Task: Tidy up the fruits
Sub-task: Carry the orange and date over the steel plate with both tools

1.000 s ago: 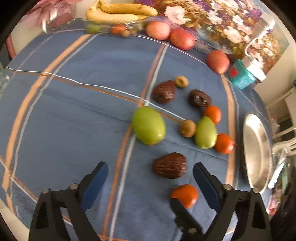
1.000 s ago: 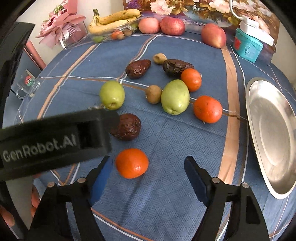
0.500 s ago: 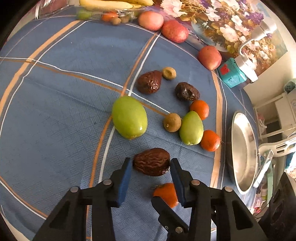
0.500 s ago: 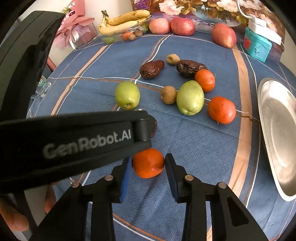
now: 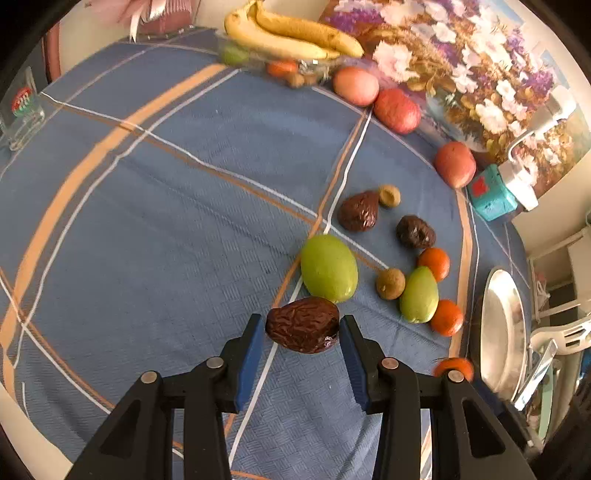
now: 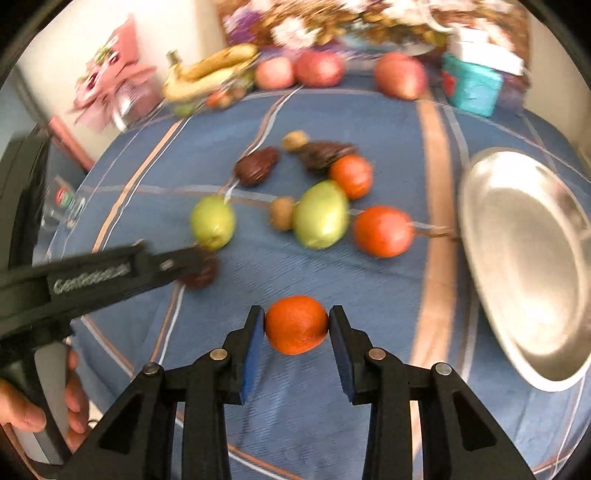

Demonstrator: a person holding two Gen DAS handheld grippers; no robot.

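The left tongs (image 5: pixel 302 332) pinch a wrinkled dark-brown date-like fruit (image 5: pixel 302 325), likely light and soft, across its middle above the blue-clothed desk (image 5: pixel 184 221), while the right tongs (image 6: pixel 296 328) clamp a firm round orange tangerine (image 6: pixel 296 324) at its widest girth.

Both cameras ride low behind their own jaws, looking forward and down across the blue-clothed worktop (image 5: pixel 155 206) from close range. The left view faces the far bananas (image 5: pixel 291 35); the right view, blurred, sits further right, nearer the steel plate (image 6: pixel 524 258). Both share the central fruit cluster and the plate.
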